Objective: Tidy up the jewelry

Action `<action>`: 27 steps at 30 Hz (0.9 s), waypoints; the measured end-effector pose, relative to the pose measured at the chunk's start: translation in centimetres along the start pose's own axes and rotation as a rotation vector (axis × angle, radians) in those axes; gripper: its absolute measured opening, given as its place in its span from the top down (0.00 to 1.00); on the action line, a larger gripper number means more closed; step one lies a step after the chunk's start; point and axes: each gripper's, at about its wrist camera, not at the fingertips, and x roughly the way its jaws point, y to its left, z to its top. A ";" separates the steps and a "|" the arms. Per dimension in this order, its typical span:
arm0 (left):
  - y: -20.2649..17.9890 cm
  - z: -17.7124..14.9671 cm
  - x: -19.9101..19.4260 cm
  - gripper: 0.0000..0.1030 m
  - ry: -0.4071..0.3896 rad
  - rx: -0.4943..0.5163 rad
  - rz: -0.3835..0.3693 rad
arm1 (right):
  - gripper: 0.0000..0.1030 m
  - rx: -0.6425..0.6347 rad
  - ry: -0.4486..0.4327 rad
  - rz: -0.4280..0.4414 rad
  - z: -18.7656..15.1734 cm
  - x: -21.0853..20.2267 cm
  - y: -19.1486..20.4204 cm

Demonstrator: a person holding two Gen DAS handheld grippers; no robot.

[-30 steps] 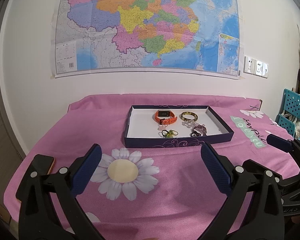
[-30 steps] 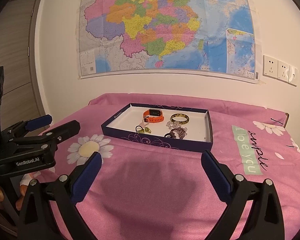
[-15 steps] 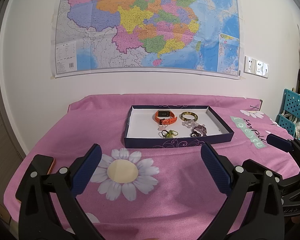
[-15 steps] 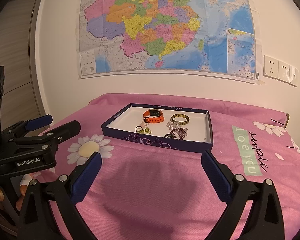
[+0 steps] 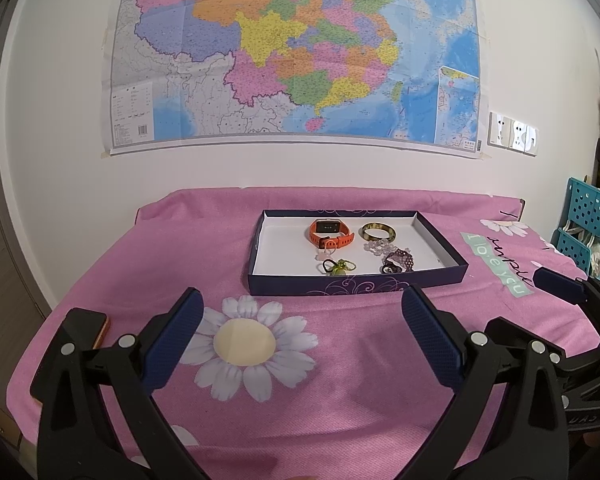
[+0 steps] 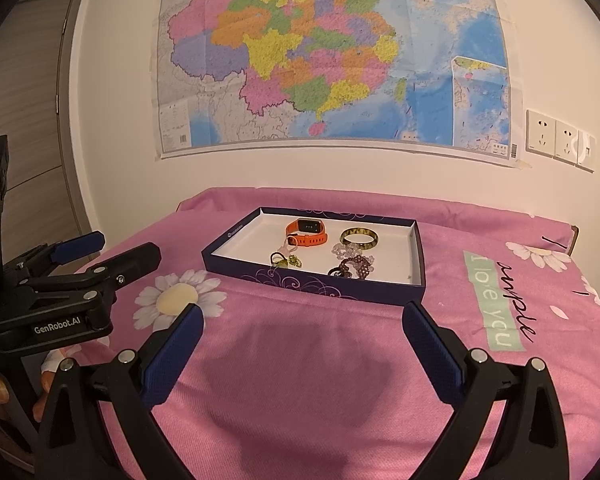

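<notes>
Closest to us, our left gripper (image 5: pixel 302 330) and right gripper (image 6: pixel 303 335) both hover over the pink flowered cloth (image 6: pixel 300 360), fingers spread wide, nothing in either. Further back sits the dark blue tray (image 5: pixel 356 282) holding the jewelry: orange watch (image 5: pixel 331 234), greenish bangle (image 5: pixel 377 233), purple bead bracelet (image 5: pixel 400 260). Big map (image 5: pixel 296 52) behind.

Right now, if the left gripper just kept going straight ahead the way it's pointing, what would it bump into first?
Probably the near wall of the dark blue tray. The left gripper hangs open over bare pink cloth, and nothing lies between. Its height is hard to judge, so it might pass over the wall.
</notes>
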 end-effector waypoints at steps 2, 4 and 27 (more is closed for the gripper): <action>0.0 0.0 0.0 0.05 0.000 -0.001 0.000 | 0.07 0.000 -0.001 -0.002 0.0 0.0 0.0; 0.0 0.0 0.0 0.05 0.000 -0.001 0.000 | 0.07 0.000 -0.001 -0.003 0.0 0.0 0.0; -0.3 -0.1 0.3 0.05 0.003 0.004 0.001 | 0.07 0.007 0.003 -0.004 -0.2 0.3 0.0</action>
